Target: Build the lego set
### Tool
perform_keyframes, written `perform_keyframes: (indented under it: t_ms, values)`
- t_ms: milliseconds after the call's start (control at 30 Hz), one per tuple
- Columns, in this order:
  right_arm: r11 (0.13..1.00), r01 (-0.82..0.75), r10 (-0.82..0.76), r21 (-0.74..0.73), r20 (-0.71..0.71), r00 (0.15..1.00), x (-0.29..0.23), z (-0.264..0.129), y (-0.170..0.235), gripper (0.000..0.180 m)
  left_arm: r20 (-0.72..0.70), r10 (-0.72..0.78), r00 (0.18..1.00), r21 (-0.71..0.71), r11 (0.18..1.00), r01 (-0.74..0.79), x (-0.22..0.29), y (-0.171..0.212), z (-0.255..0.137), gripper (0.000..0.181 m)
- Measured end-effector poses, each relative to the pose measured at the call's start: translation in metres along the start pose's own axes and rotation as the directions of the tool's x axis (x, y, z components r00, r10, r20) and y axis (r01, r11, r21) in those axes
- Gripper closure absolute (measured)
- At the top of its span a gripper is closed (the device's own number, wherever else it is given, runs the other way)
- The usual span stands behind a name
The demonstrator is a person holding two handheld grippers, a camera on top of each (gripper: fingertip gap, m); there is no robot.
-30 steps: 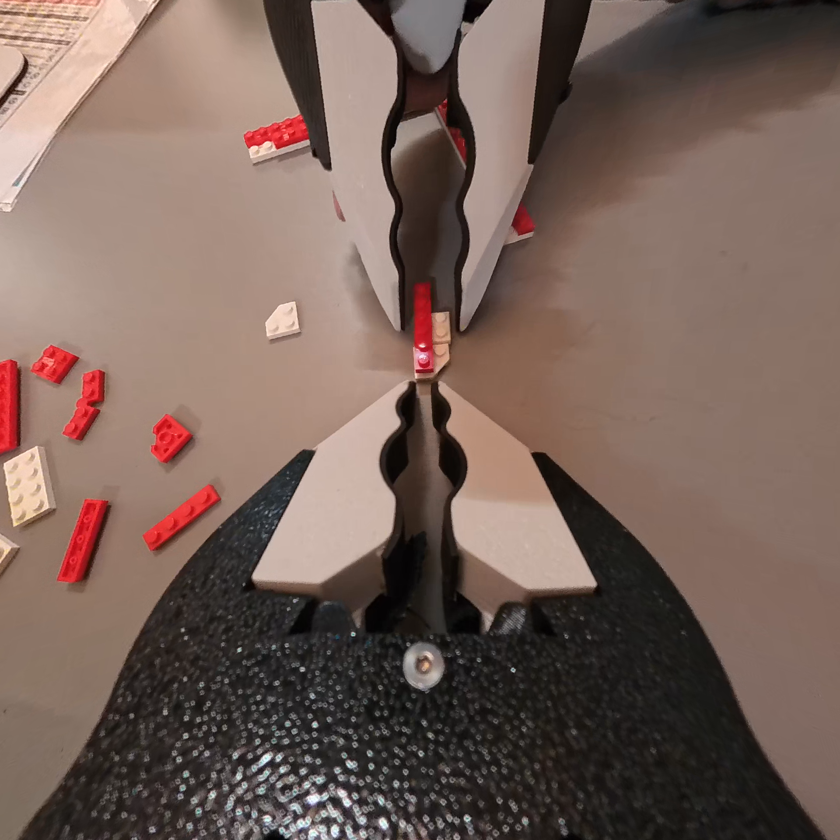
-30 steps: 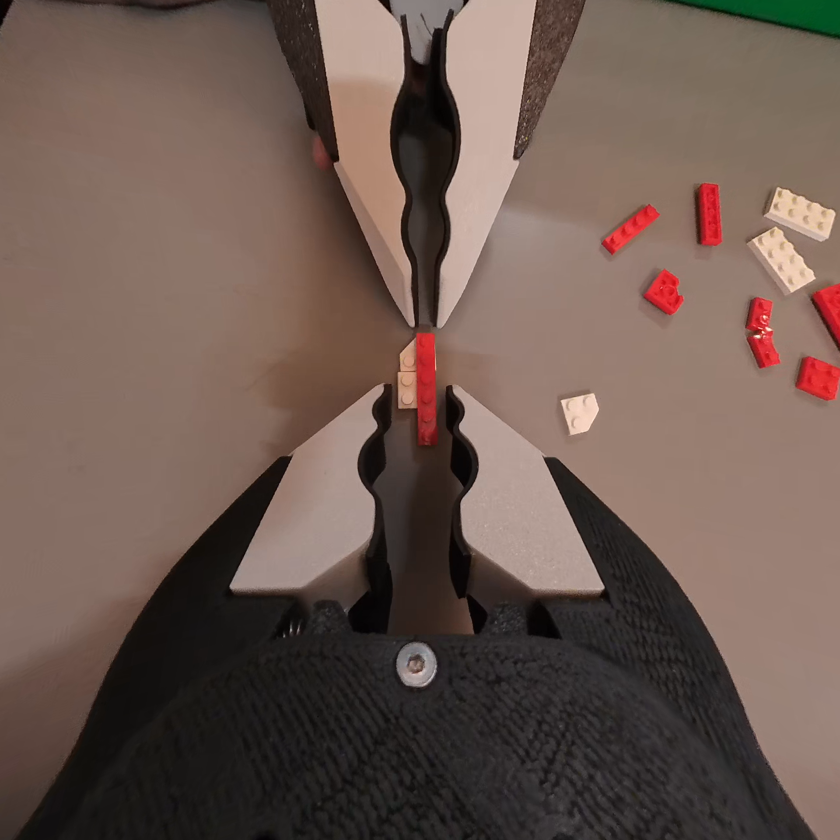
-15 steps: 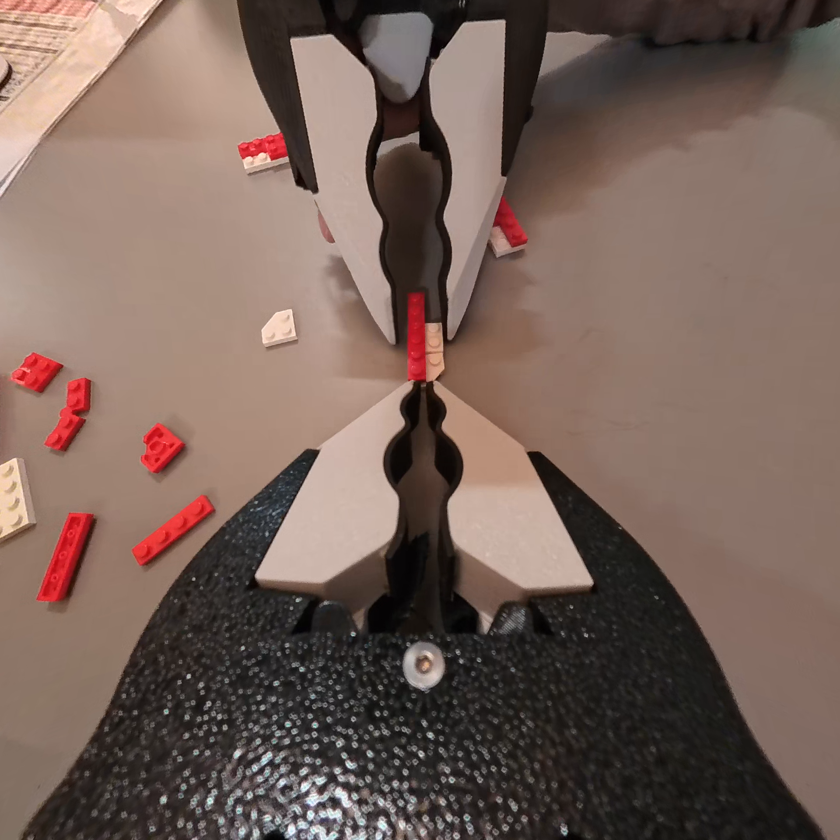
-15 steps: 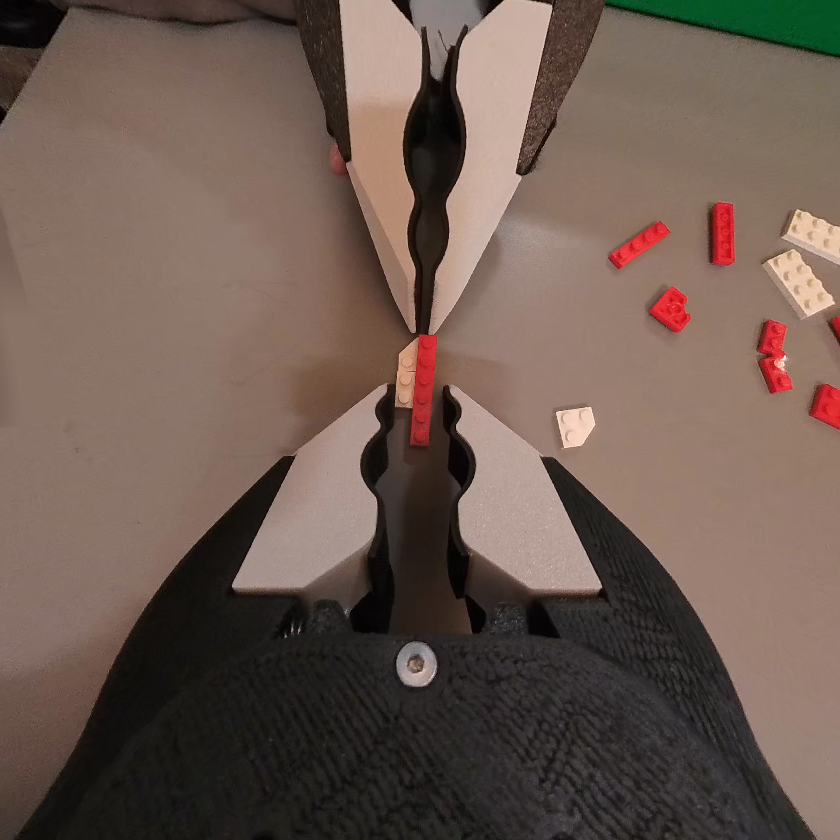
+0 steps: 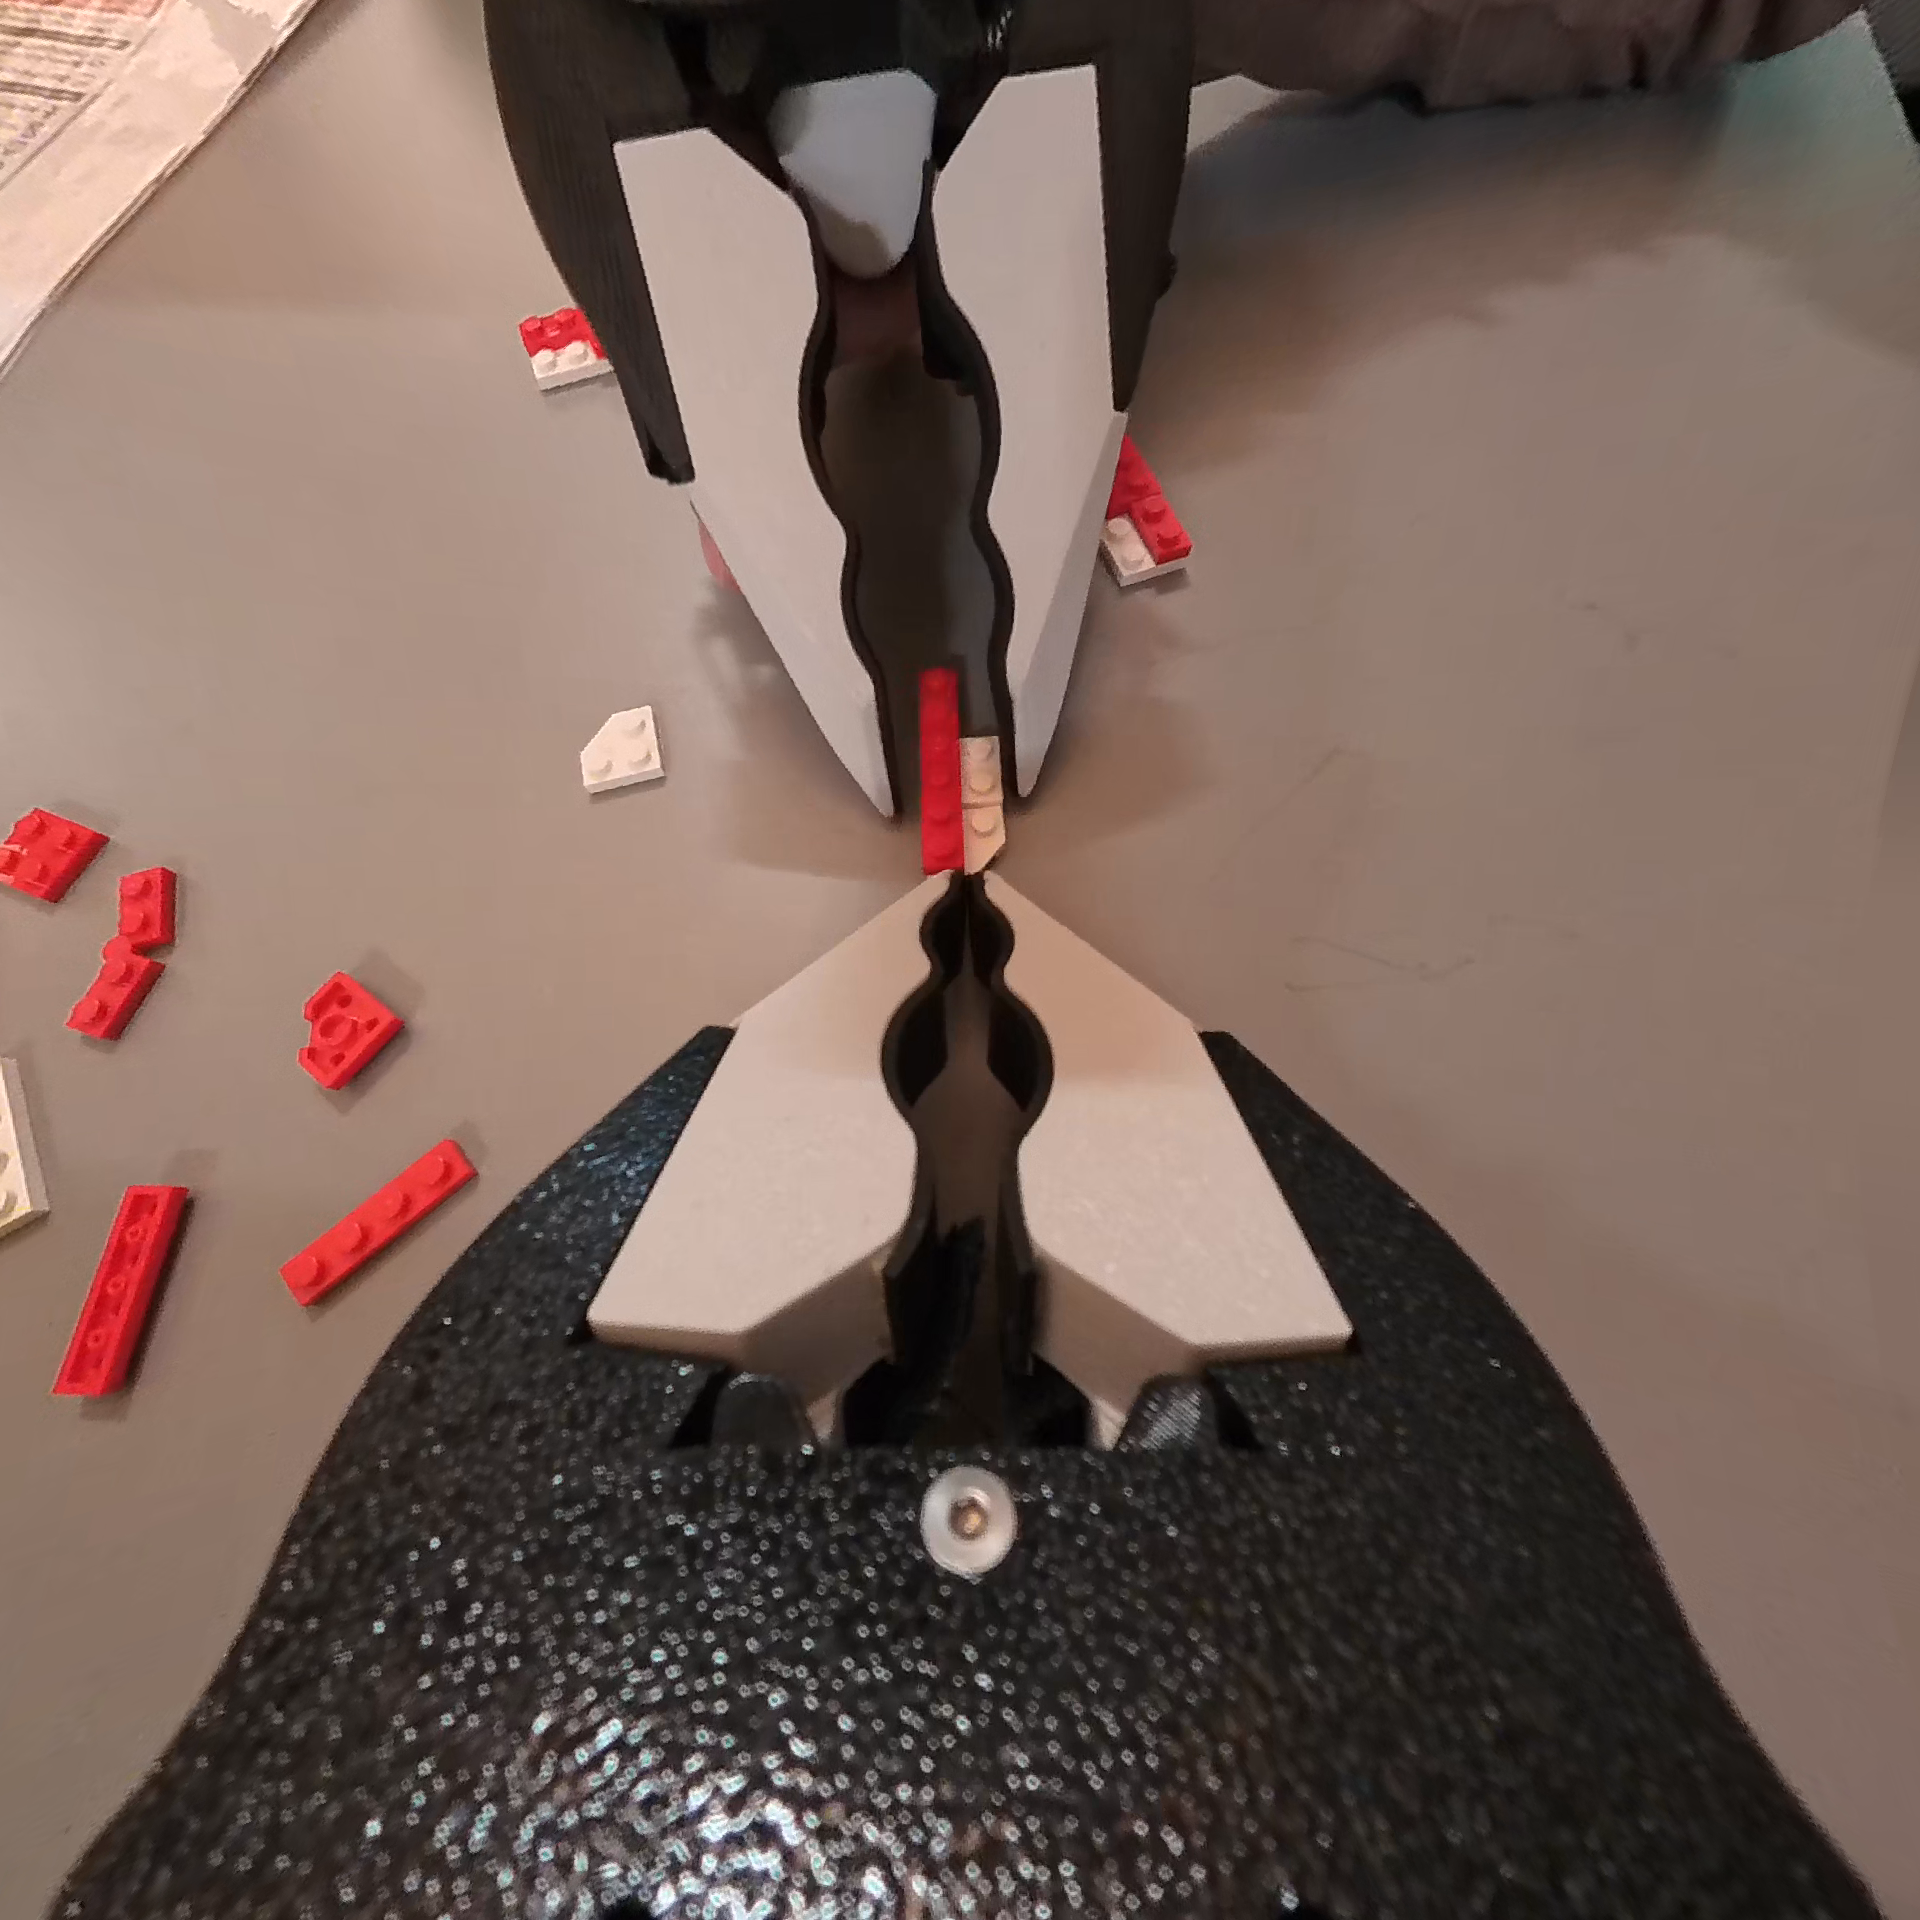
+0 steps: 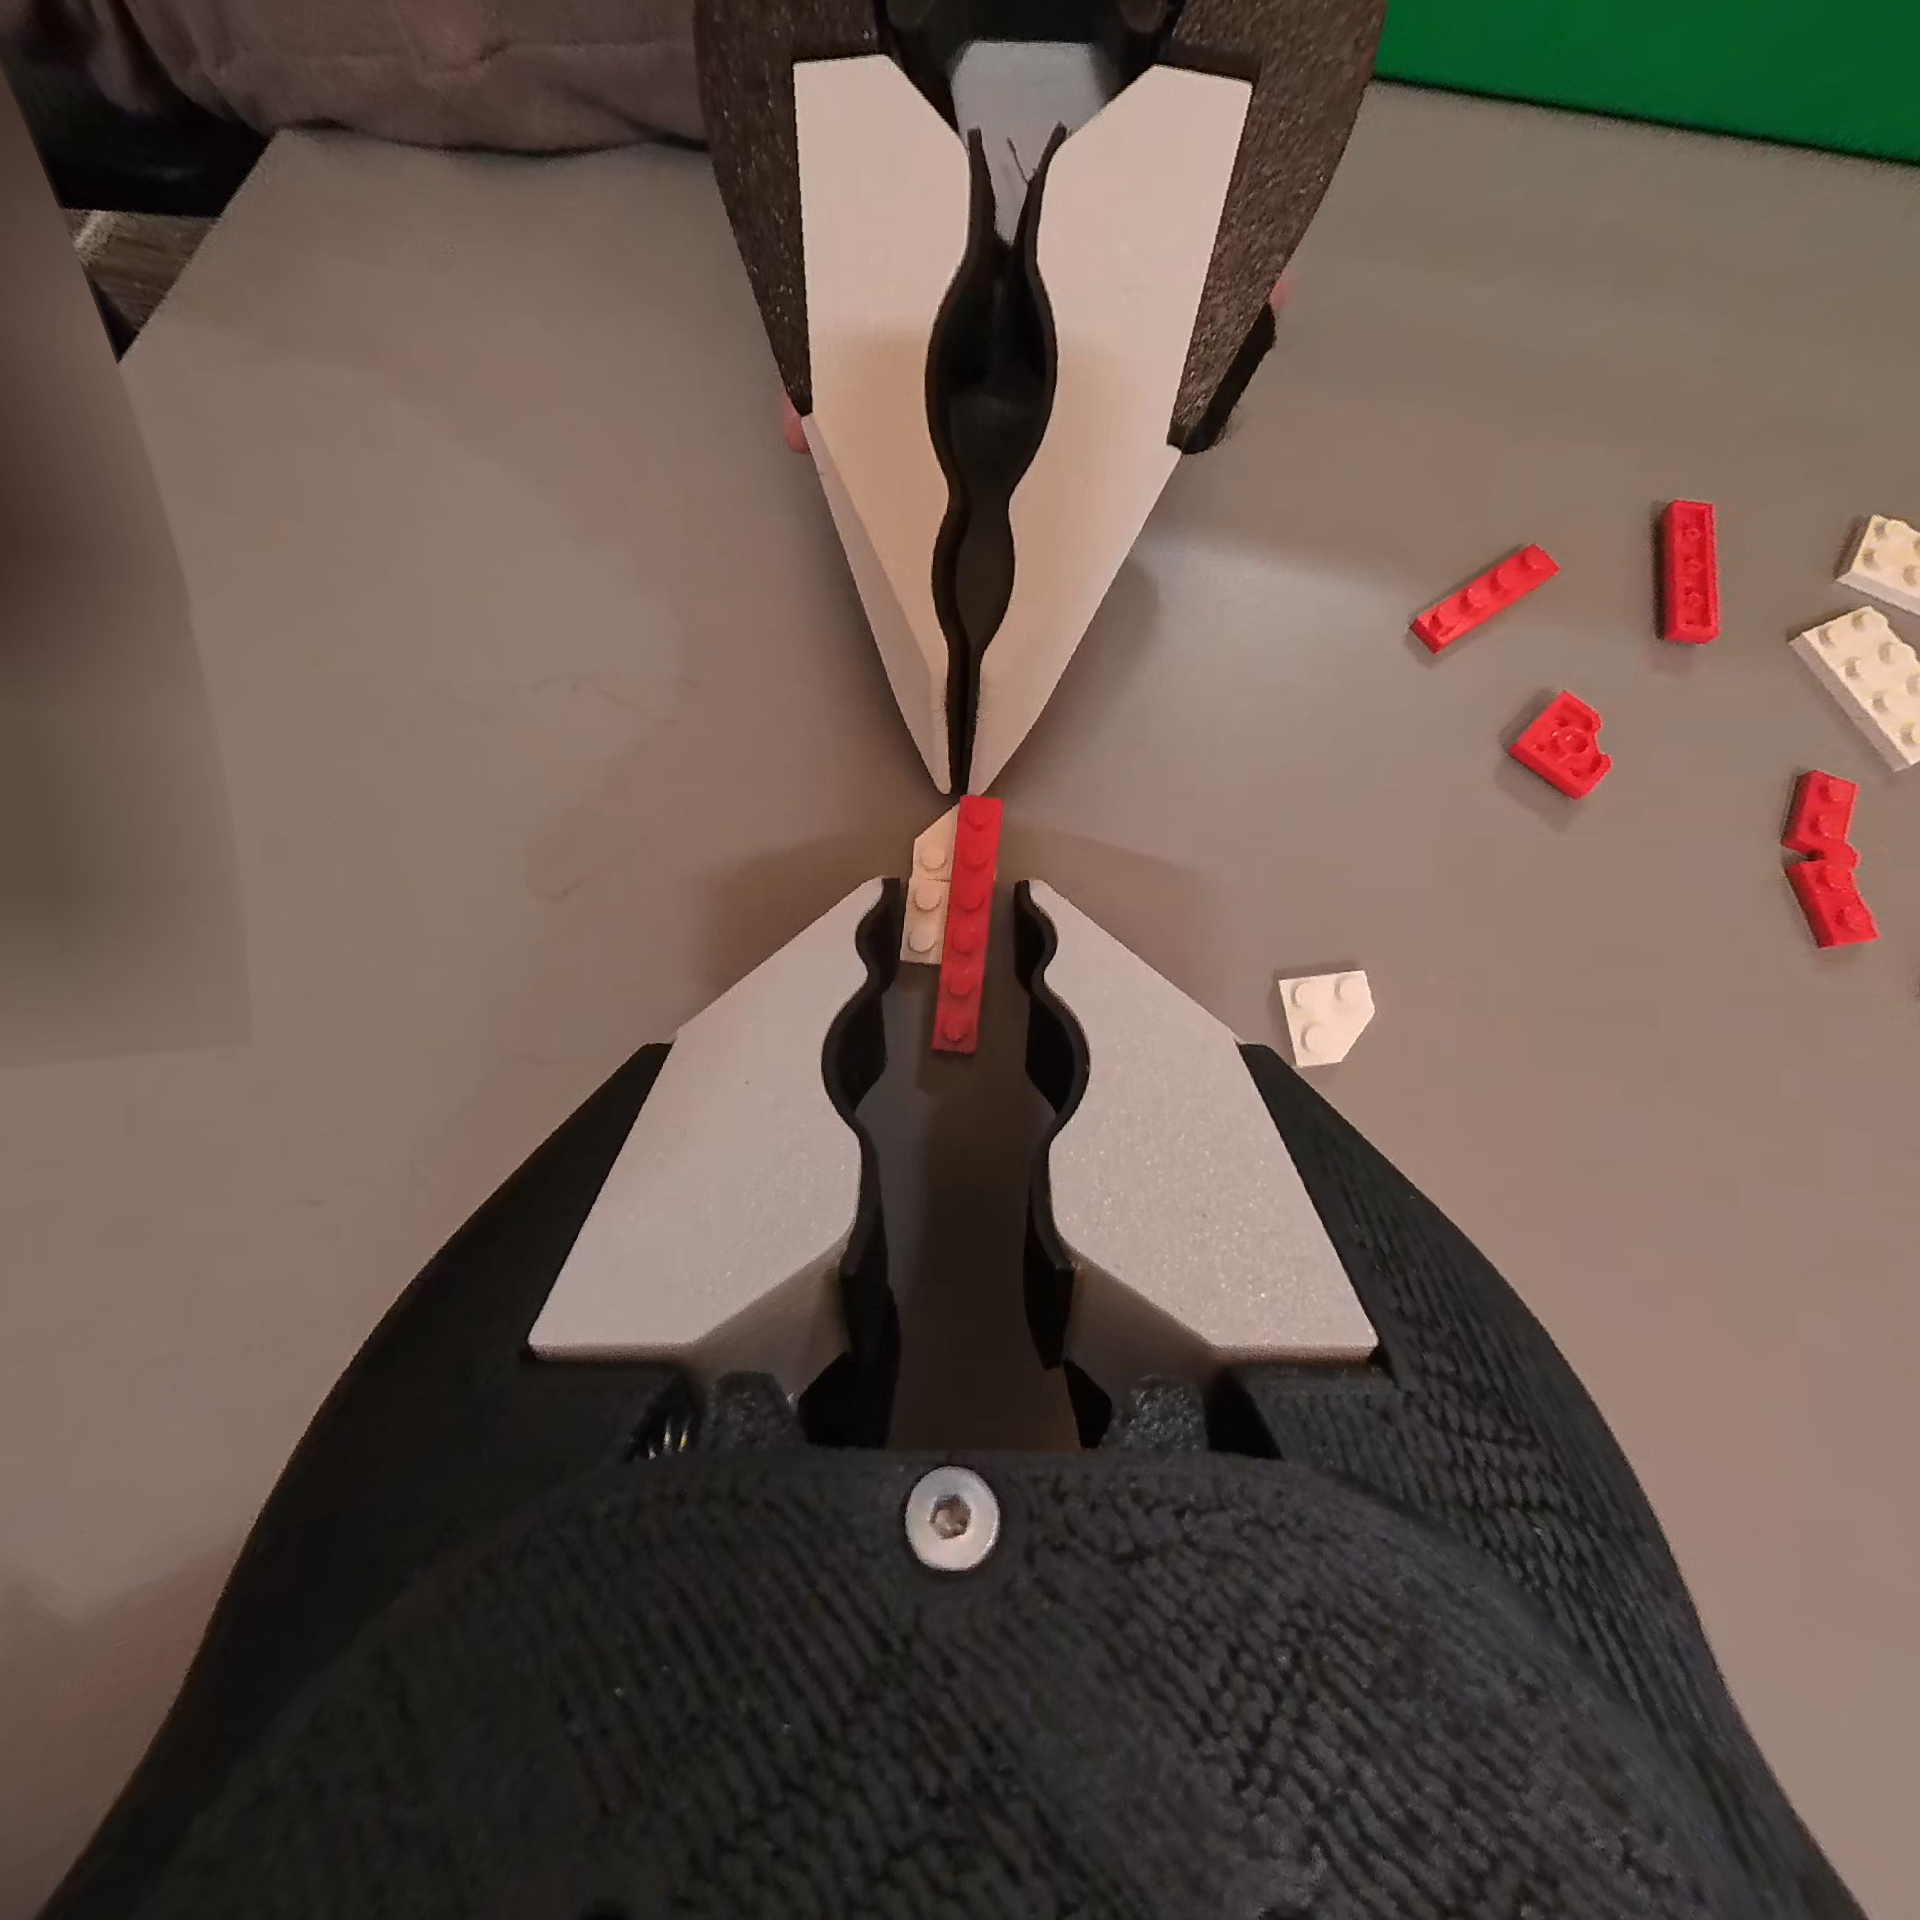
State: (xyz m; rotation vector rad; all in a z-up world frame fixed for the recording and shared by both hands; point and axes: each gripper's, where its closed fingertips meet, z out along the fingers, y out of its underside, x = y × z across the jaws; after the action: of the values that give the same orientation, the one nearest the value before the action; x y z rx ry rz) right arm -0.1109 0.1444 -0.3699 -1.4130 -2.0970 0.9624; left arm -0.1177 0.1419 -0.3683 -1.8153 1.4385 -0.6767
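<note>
A small assembly, a long red plate (image 6: 968,925) with white wedge plates (image 6: 928,899) along one side, lies flat on the grey table; it also shows in the left wrist view (image 5: 940,774). My right gripper (image 6: 956,899) is open, with one finger on each side of the assembly, and the white side is against one finger. My left gripper (image 5: 961,883) is shut and empty, its tips against the far end of the red plate. It faces the right gripper head-on (image 6: 961,784).
Loose red plates (image 5: 379,1236) (image 6: 1486,611), white bricks (image 6: 1870,675) and a white wedge plate (image 6: 1325,1016) lie to one side. A red and white sub-assembly (image 5: 1143,520) sits behind the right gripper. A paper sheet (image 5: 94,125) lies far left, and the table edge (image 6: 156,343) is nearby.
My left gripper's narrow gap has closed to shut, with its tips at the end of the red plate. The right gripper stays open around the assembly.
</note>
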Motion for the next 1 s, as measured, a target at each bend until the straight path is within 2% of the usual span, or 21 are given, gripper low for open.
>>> perform_keyframes:
  t_ms: [400,600,767,1000]
  values:
    - [0.999,0.007,-0.007,0.036,0.001,1.0,0.001,0.002,-0.002,0.165,0.001,0.004,1.0,0.0,1.0,-0.004,0.0,-0.001,0.001,0.181]
    - [0.999,0.001,-0.001,0.038,0.01,1.0,0.001,0.002,-0.002,0.165,0.071,0.079,0.994,-0.007,0.997,-0.079,-0.004,0.0,-0.002,0.181]
    - [0.999,-0.02,0.019,0.043,0.015,1.0,0.002,0.001,-0.002,0.166,0.175,0.231,0.957,-0.022,0.973,-0.231,-0.009,-0.006,0.0,0.172]
    - [0.996,-0.052,0.05,0.065,0.031,0.998,0.004,-0.005,-0.002,0.166,0.316,0.524,0.791,-0.128,0.85,-0.512,-0.012,-0.017,0.002,0.143]
